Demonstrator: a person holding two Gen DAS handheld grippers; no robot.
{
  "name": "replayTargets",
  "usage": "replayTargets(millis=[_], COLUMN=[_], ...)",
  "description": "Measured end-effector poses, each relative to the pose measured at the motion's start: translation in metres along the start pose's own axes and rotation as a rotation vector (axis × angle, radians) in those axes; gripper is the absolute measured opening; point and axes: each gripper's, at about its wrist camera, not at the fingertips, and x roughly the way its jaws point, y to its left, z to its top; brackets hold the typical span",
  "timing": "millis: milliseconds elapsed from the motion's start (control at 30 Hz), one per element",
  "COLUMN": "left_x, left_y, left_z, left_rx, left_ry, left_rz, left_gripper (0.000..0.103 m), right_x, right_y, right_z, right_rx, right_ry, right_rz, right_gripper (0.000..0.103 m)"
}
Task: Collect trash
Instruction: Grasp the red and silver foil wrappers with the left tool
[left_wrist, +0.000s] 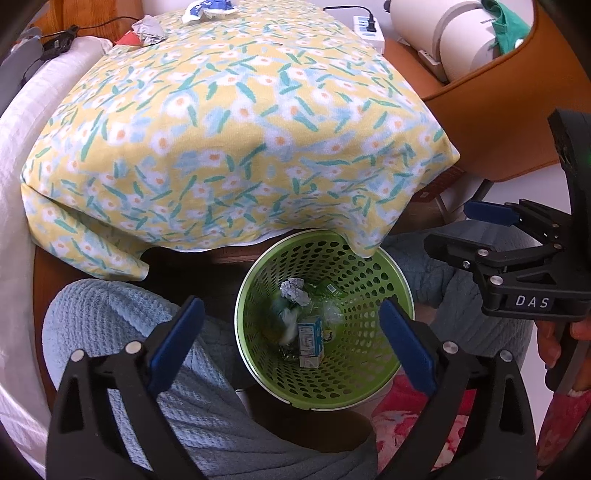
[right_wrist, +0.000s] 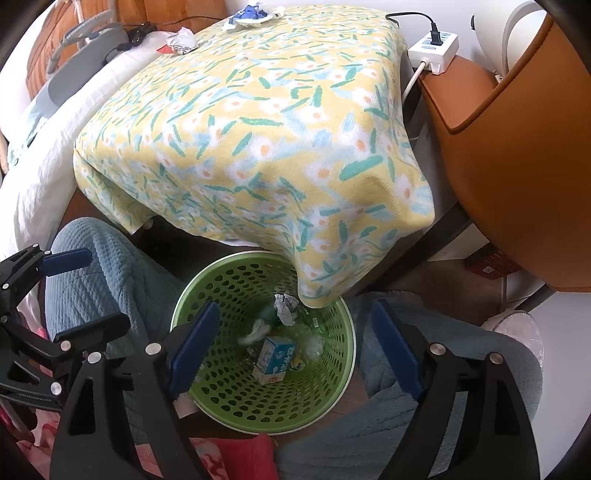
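Left wrist view: the left gripper hangs over a round green perforated plastic wastebasket, its blue-padded tongs spread wide with nothing between them. Down in the basket lie a crumpled grey-white paper ball, a small white-and-blue drink carton and some blurred soft scraps that cannot be told apart. The basket stands on the floor between the person's knees in light blue textured trousers, partly under the drooping corner of a yellow floral cloth that covers the table. At the far edge of that cloth rest a crumpled silver-grey wrapper and a crumpled blue-and-white wrapper. The right gripper shows at the right side, held by a hand, its tongs also apart. In the right wrist view, the right gripper is likewise spread and empty above the same basket, with the carton and paper ball below, and a white power strip sits on the tan leather chair.
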Motion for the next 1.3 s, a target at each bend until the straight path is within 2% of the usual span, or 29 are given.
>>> replayTargets(millis=[167,300,367,467,633,867,1067,1300], left_x=[-0.004,-0.014,-0.021,-0.034,-0.048,-0.051,-0.025,0.011], left_y=[0.007,0.019,0.028,0.048,0.080,0.118,0.142,0.168], left_z=[0.002,0.010,0.018,0.036,0.071,0.147,0.207,0.251], left_rx=[-0.019,-0.041,-0.053,-0.068,-0.103,-0.161,-0.230,-0.319], left_ry=[-0.015,-0.057,-0.088,-0.145,-0.214,-0.306,-0.319,-0.277], left_rz=[0.024,0.065,0.074,0.112,0.190,0.216,0.214,0.215], left_gripper=[0.092,0.092,0.093,0.095,0.095,0.095,0.095,0.095], right_x=[-0.002,-0.010,-0.017,-0.030,-0.039,-0.039,-0.013,0.011], right_y=[-0.001,0.002,0.005,0.008,0.012,0.014,0.009,0.006], right_z=[0.001,0.008,0.015,0.034,0.086,0.168,0.228,0.258], right_rx=[0.009,0.013,0.008,0.001,-0.002,0.000,0.035,0.048], right_ry=[-0.004,-0.026,-0.053,-0.121,-0.204,-0.289,-0.301,-0.291], right_rz=[-0.001,0.004,0.014,0.014,0.032,0.033,0.034,0.053], right_gripper=[0.084,0.084,0.090,0.091,0.092,0.092,0.092,0.092])
